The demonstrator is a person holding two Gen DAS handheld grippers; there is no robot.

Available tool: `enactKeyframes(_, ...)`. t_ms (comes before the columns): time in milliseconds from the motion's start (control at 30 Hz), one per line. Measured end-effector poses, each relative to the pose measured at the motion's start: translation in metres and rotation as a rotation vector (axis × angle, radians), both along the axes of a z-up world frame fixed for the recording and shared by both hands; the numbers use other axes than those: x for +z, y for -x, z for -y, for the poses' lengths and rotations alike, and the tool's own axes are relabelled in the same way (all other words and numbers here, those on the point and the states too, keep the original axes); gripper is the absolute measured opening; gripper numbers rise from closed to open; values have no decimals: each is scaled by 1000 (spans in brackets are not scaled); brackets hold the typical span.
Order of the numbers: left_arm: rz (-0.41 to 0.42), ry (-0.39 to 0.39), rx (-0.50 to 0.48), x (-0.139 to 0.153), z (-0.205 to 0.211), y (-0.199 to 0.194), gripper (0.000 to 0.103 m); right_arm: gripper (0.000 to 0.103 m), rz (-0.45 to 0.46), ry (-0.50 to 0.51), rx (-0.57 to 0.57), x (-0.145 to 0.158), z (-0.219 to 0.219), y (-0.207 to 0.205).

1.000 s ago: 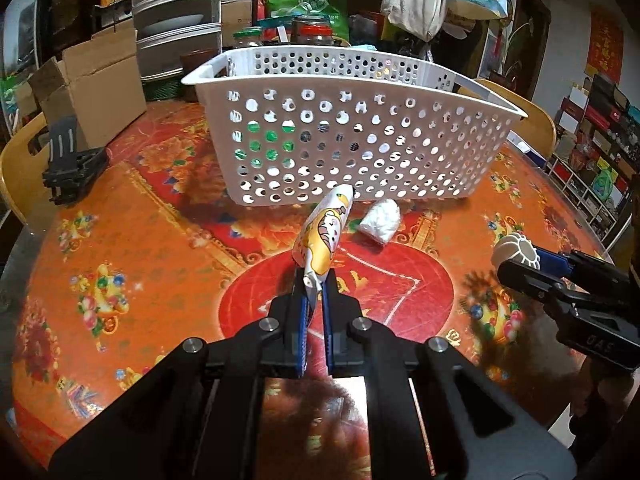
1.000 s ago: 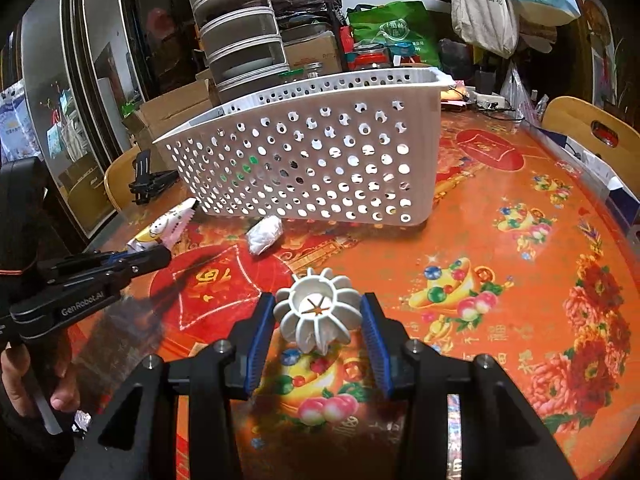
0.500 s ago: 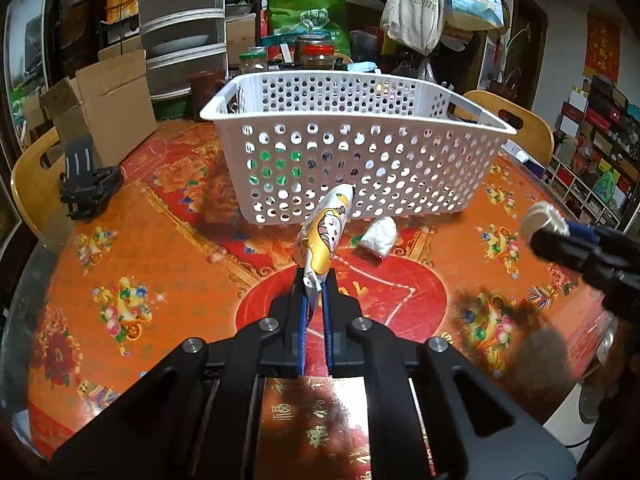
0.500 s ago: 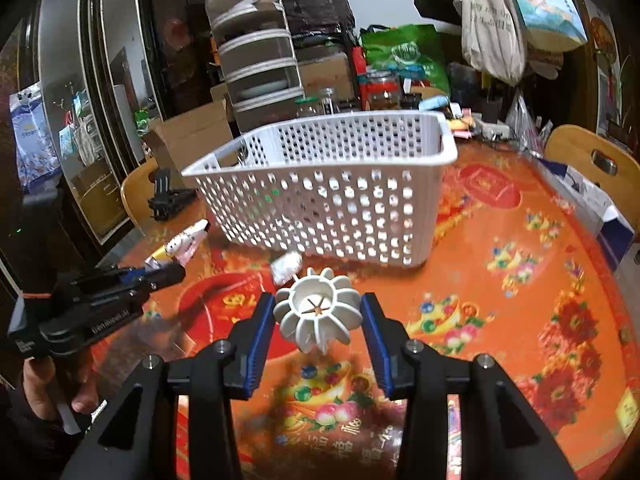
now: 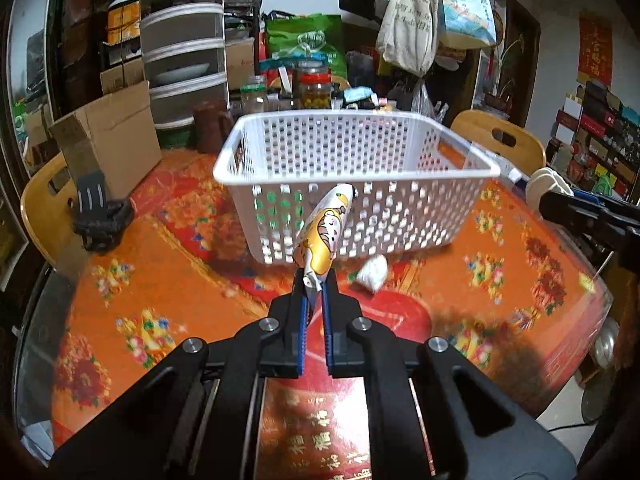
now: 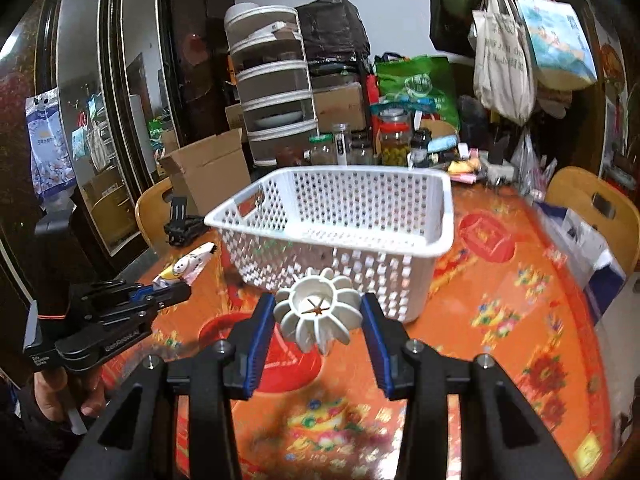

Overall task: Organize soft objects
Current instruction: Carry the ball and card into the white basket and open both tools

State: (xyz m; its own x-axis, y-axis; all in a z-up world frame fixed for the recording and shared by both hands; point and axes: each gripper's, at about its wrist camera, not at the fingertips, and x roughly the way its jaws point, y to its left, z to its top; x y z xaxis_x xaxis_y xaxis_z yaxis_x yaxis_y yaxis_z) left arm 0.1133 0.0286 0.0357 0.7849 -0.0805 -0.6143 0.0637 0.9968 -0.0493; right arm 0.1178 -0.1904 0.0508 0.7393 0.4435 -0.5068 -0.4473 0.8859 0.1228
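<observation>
My left gripper (image 5: 314,292) is shut on the end of a yellow and white cartoon packet (image 5: 325,236), held up in front of the white perforated basket (image 5: 360,152). The packet also shows in the right wrist view (image 6: 186,266) with the left gripper (image 6: 176,292). My right gripper (image 6: 318,316) is shut on a white flower-shaped soft object (image 6: 318,312), held above the table before the basket (image 6: 400,240). It shows at the right in the left wrist view (image 5: 546,190). A small white wad (image 5: 373,273) lies on the table by the basket's front wall.
The round table has an orange and red floral cloth (image 5: 160,272). A black clamp (image 5: 100,220) sits at the table's left, a cardboard box (image 5: 108,140) behind it. Jars (image 5: 316,88) and clutter stand behind the basket. Wooden chairs (image 6: 592,208) ring the table.
Both grippers have risen with their objects. The basket's rim now sits lower in both views and its inside shows. The white wad has not moved.
</observation>
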Motion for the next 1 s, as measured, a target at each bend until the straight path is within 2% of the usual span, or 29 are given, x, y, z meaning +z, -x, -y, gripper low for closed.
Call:
enactKeyframes(200, 47, -25, -7, 38, -3, -16, 6, 43, 9, 21, 5, 33, 0, -28)
enactKeyframes(367, 36, -39, -28, 64, -4, -49, 6, 43, -10, 50, -3, 47, -7, -57)
enactKeyframes(467, 28, -74, -41, 74, 4, -69, 6, 43, -35, 63, -4, 49, -11, -76)
enactKeyframes(800, -64, -95, -91, 74, 26, -129, 6, 43, -127, 114, -31, 38, -26, -130)
enactKeyframes(1000, -183, -59, -88, 53, 27, -178, 6, 43, -211, 160, -60, 16, -37, -171)
